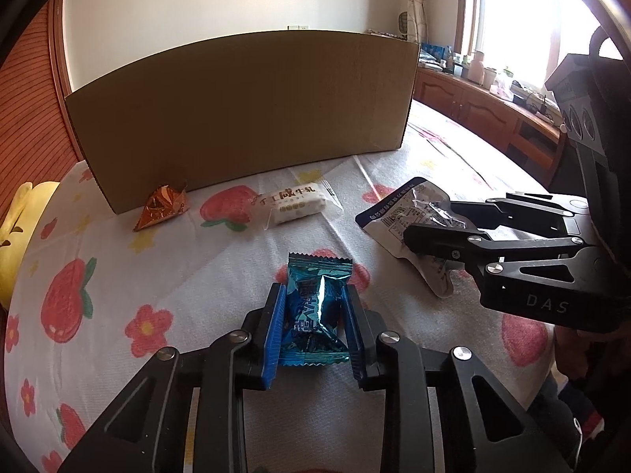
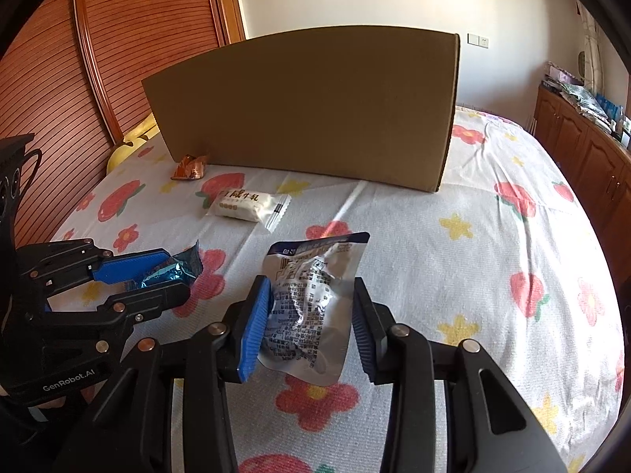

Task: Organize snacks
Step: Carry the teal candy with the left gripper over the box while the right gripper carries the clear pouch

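Left wrist view: left gripper [image 1: 314, 317] clamps the blue candy [image 1: 313, 311], right gripper [image 2: 311, 325] clamps the silver pouch [image 2: 311, 307]; orange snack [image 1: 161, 207] and white snack [image 1: 292, 207] lie on the bed [image 1: 165, 276] outside the box [image 1: 244, 114], unsorted

Four wrapped snacks on the floral bedspread [image 2: 453, 260], one blue foil candy [image 1: 315, 311], one silver pouch [image 2: 311, 307], one white bar [image 1: 292, 205], one orange triangular packet [image 1: 161, 207], one cardboard box [image 1: 244, 114], two grippers

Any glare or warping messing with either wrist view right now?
Left wrist view: window blown out white, and glare streaks the blue foil candy wrapper. Right wrist view: evenly lit, with reflections on the silver foil snack pouch. Fisheye bows the brown cardboard box in both.
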